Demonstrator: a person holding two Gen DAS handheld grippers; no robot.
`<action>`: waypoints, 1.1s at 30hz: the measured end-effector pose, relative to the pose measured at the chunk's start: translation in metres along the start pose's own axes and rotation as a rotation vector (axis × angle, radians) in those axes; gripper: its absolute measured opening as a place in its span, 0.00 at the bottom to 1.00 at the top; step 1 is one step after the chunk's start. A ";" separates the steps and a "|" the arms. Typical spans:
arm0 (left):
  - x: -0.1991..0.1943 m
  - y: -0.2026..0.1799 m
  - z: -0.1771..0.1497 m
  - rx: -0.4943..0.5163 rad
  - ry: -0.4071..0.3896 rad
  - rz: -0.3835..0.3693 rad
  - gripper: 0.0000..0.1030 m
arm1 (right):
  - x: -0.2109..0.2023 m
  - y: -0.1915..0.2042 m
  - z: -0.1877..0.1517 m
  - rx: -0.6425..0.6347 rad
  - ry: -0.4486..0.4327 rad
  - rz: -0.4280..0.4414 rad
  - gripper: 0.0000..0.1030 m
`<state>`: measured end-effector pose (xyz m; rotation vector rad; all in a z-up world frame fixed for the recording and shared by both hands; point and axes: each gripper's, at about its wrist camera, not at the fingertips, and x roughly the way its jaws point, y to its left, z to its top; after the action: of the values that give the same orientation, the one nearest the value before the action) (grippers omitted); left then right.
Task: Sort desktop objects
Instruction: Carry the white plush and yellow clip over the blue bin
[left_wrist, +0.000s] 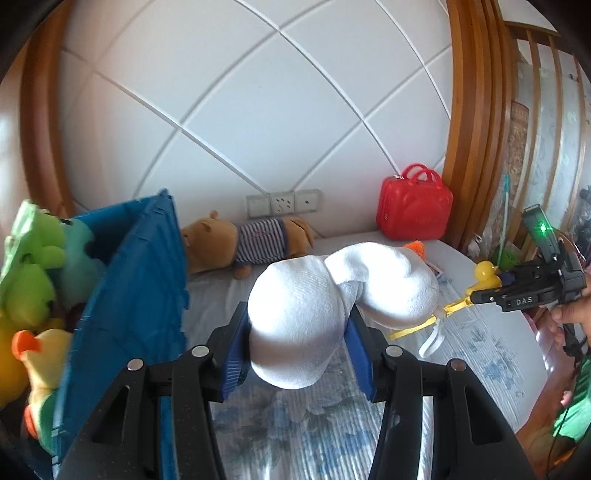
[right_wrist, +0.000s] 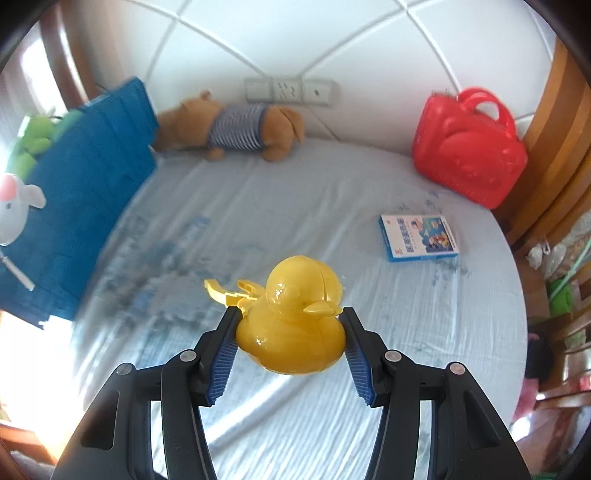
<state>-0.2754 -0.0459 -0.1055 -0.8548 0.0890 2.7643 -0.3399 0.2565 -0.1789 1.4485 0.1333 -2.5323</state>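
The left gripper (left_wrist: 299, 345) pinches a white plush toy (left_wrist: 314, 310) between its blue pads, held above the table, with the blue bin (left_wrist: 129, 280) of soft toys just to its left. The right gripper (right_wrist: 290, 339) clamps a yellow plastic duck (right_wrist: 291, 325) by its smooth body; that glossy shell could probably slip or twist if squeezed unevenly. Both point forward, roughly level, toward the wall, the right one well off to the left's right.

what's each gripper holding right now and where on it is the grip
The left gripper is shut on a white plush toy, pinched across its rounded lower end. The right gripper is shut on a yellow plastic duck, clamped across the sides of its body.
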 end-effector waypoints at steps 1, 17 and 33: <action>-0.011 0.005 0.001 -0.015 -0.004 0.016 0.47 | -0.011 0.006 -0.001 -0.005 -0.018 0.009 0.51; -0.155 0.107 0.004 -0.193 -0.100 0.210 0.47 | -0.136 0.144 0.030 -0.181 -0.310 0.157 0.51; -0.189 0.300 -0.014 -0.216 -0.075 0.252 0.47 | -0.130 0.403 0.142 -0.328 -0.380 0.225 0.51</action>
<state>-0.1922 -0.3787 -0.0148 -0.8408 -0.1272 3.0820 -0.3006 -0.1425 0.0177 0.8000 0.2870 -2.4069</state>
